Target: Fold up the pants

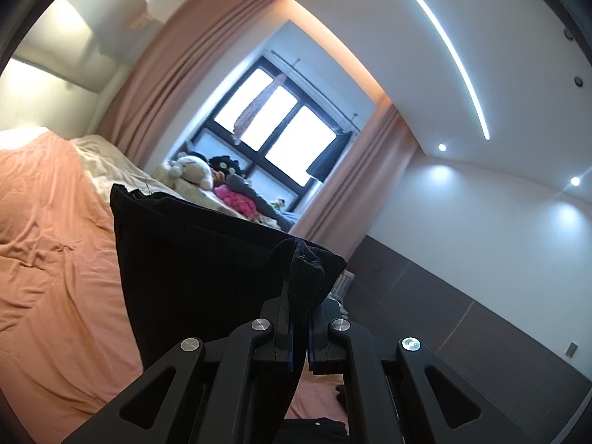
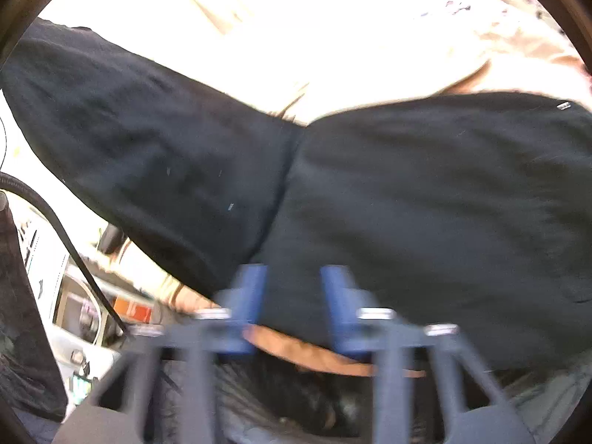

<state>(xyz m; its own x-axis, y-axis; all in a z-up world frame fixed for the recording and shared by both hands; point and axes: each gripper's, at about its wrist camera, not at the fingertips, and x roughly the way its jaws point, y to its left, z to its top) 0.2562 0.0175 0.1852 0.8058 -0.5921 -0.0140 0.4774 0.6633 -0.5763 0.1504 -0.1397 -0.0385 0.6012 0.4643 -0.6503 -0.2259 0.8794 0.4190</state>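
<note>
Ahead I see a bed (image 1: 55, 222) and toys (image 1: 207, 177). My left gripper (image 1: 299, 296) pinches black pants (image 1: 192, 251), lifted; right gripper (image 2: 294, 285) jaws spread, empty over them.

left claw (image 1: 299, 318) black, silver screws; right claw (image 2: 294, 281) blue pads (image 2: 251, 296), blurred.

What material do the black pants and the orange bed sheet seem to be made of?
Black pants: probably a thick, matte cotton-like weave; the cloth gives no shine and bunches stiffly in the shut left gripper. Orange bed sheet: a thin, soft fabric, perhaps cotton, with many fine wrinkles.
</note>
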